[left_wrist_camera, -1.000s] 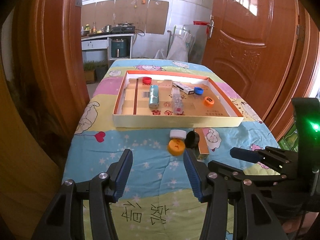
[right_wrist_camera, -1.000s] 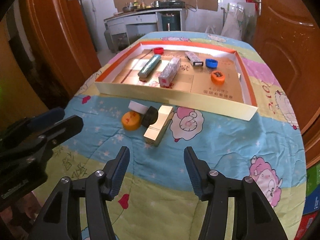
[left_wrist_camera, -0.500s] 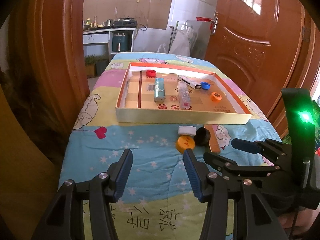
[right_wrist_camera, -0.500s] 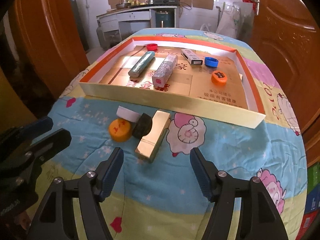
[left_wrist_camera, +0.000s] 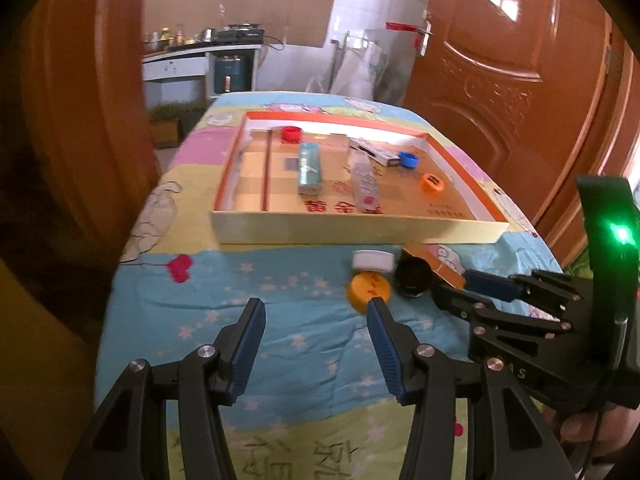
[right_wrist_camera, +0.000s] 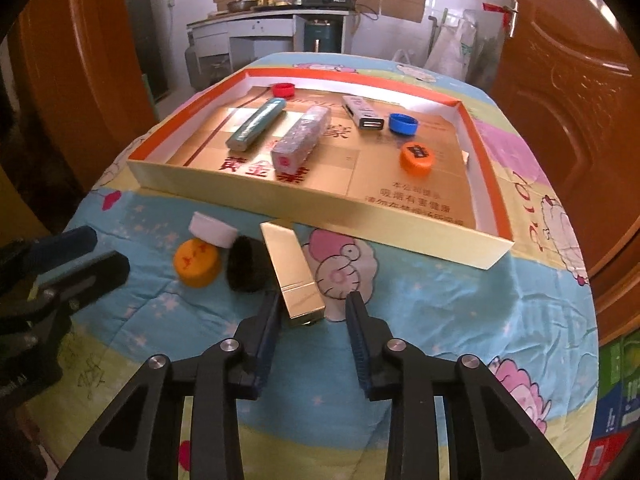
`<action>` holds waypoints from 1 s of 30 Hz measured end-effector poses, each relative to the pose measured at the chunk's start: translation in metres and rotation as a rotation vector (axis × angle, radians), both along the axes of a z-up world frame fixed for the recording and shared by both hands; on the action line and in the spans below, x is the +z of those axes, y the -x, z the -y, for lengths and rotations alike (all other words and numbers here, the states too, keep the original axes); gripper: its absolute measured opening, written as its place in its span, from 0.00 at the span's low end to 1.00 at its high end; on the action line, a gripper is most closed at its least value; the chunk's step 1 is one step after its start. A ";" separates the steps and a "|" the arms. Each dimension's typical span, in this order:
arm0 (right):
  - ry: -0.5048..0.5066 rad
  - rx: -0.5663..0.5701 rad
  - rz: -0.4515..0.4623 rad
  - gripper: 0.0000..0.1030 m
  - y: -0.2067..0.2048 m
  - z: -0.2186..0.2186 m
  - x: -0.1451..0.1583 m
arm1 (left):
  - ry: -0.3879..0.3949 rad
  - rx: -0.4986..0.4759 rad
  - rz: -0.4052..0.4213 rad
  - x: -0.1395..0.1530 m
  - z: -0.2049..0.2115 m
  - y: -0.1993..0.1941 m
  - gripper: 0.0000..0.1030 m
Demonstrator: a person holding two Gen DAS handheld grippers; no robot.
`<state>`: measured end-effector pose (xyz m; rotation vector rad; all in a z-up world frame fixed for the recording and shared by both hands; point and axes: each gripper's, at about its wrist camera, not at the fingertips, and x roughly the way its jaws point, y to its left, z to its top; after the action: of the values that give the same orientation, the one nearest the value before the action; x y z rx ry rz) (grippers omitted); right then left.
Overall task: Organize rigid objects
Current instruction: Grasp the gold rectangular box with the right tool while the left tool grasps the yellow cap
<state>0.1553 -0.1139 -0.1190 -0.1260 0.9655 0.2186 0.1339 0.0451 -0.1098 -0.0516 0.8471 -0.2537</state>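
Observation:
A gold rectangular box lies on the blanket before the shallow cardboard tray. My right gripper is open, its fingertips on either side of the box's near end. Beside the box lie a black cap, an orange cap and a white cap. My left gripper is open and empty, low over the blanket, left of the orange cap. In the tray lie a teal tube, a clear tube, a USB hub and red, blue and orange caps.
The table is covered by a cartoon-print blanket. Brown wooden doors stand to both sides. A kitchen counter stands beyond the table's far end. The right gripper's body shows at the right of the left wrist view.
My right gripper moved forward and down, and its jaws have narrowed around the near end of the gold box. My left gripper shifted a little; the caps lie as before.

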 end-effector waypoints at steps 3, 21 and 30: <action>0.012 0.027 0.004 0.33 -0.004 -0.003 0.000 | -0.015 -0.037 -0.007 -0.003 0.012 -0.005 0.51; -0.010 0.207 0.017 0.24 -0.023 -0.003 -0.004 | -0.131 -0.211 -0.048 -0.022 0.045 -0.032 0.50; -0.021 0.215 0.021 0.18 -0.017 0.005 -0.003 | -0.117 -0.208 -0.042 -0.022 0.047 -0.042 0.29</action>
<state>0.1728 -0.1192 -0.1221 -0.2126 0.9283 0.4244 0.1756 -0.0017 -0.1315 0.1411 0.9085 -0.3988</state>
